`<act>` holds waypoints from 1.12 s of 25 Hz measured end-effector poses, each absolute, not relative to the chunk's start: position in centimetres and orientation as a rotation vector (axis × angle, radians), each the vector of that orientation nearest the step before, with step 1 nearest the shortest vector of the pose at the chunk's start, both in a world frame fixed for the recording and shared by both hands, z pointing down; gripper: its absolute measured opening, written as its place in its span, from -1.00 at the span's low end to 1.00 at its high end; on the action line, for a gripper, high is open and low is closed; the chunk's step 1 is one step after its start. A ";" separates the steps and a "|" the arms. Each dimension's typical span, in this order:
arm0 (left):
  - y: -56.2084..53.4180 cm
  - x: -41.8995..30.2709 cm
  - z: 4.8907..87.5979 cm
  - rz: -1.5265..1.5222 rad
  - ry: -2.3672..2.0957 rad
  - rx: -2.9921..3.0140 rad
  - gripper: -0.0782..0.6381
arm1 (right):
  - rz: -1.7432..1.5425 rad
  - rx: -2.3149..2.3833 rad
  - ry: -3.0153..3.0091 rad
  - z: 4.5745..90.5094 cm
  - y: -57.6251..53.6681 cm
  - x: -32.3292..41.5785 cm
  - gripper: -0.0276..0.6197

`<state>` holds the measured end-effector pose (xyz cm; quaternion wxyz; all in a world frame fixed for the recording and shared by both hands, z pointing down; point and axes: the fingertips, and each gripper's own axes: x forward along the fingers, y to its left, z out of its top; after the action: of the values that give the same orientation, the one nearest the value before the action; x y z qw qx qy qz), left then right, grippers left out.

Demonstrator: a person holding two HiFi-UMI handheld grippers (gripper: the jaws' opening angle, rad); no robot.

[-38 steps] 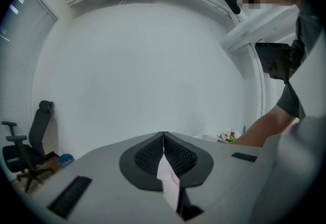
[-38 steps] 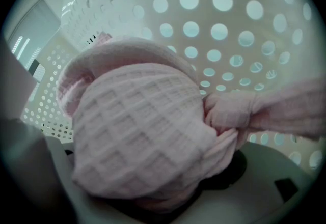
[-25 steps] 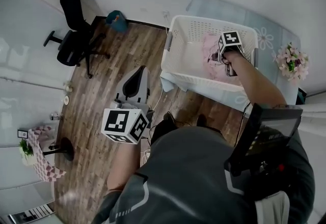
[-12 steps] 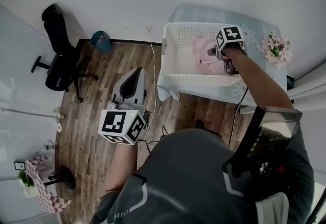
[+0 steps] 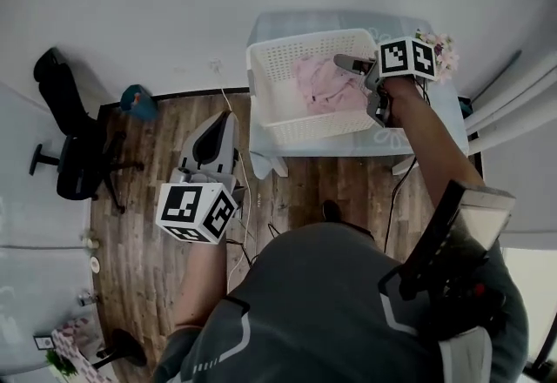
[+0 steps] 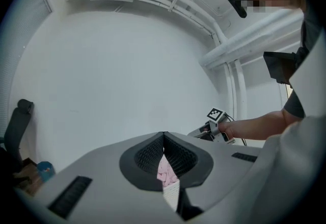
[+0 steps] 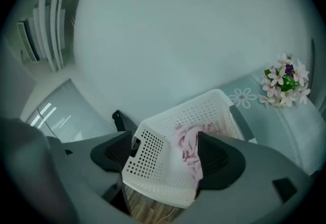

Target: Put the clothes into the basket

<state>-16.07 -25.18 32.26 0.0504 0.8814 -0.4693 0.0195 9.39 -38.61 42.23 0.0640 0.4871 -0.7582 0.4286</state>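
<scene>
Clothes (image 7: 187,147) in basket (image 7: 146,168), right tool (image 7: 166,152) wide open

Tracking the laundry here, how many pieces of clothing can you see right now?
1: a pink garment lying crumpled inside the white basket, toward its right side. Other pieces could be hidden underneath it; none shows on the floor.

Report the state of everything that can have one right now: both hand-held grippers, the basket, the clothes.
Left hand-held gripper: jaws together, nothing held.
Right hand-held gripper: jaws wide apart, empty, above the basket.
Basket: upright on the table, with clothes in it.
Pink clothes: crumpled inside the basket, not gripped.
</scene>
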 end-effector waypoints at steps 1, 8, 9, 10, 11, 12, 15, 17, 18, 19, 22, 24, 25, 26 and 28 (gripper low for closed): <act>-25.2 -15.9 32.2 0.052 -1.410 2.689 -0.75 | 1.297 1.483 -2.328 41.4 -38.1 9.4 0.37; -25.3 -14.3 31.5 0.017 -1.291 2.738 -0.75 | 0.889 1.615 -2.398 36.6 -34.2 10.1 0.07; -25.3 -14.1 31.4 0.008 -1.281 2.743 -0.75 | 0.840 1.637 -2.401 36.0 -33.6 10.1 0.00; -25.2 -14.1 31.2 0.004 -1.274 2.749 -0.75 | 0.800 1.657 -2.415 35.4 -32.9 10.0 -0.10; -25.1 -14.0 31.1 0.002 -1.268 2.755 -0.75 | 0.761 1.679 -2.444 34.6 -32.3 9.9 -0.18; -25.0 -13.9 31.0 0.002 -1.262 2.761 -0.75 | 0.720 1.701 -2.489 33.6 -31.7 9.8 -0.31; -25.0 -13.9 30.7 -0.011 -1.243 2.769 -0.76 | 0.639 1.730 -2.635 31.4 -30.4 9.1 -0.68; -25.0 -13.9 30.6 -0.026 -1.227 2.766 -0.76 | 0.638 1.719 -2.675 30.9 -29.6 8.6 -0.74; -24.9 -13.9 30.6 -0.032 -1.220 2.764 -0.76 | 0.628 1.714 -2.681 30.8 -29.3 8.3 -0.76; -24.9 -13.9 30.6 -0.036 -1.217 2.763 -0.76 | 0.602 1.713 -2.680 30.6 -28.9 8.2 -0.77; -25.0 -13.9 30.5 -0.045 -1.219 2.760 -0.76 | 0.450 1.713 -2.687 29.5 -27.8 7.8 -0.80; -25.0 -13.9 30.4 -0.055 -1.218 2.761 -0.76 | 0.341 1.689 -2.727 28.5 -27.1 7.3 -0.81; -25.0 -13.8 30.4 -0.063 -1.215 2.762 -0.76 | 0.307 1.685 -2.746 28.2 -26.7 7.2 -0.83; -25.0 -13.7 30.4 -0.075 -1.210 2.764 -0.76 | 0.289 1.686 -2.757 28.0 -26.5 7.1 -0.84; -24.9 -13.6 30.4 -0.098 -1.194 2.766 -0.76 | 0.278 1.703 -2.749 28.0 -26.2 7.2 -0.86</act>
<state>-13.57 -24.87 30.39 0.0635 0.9159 -0.3951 -0.0324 7.23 -26.19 28.04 -0.0518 0.5240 -0.8458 0.0856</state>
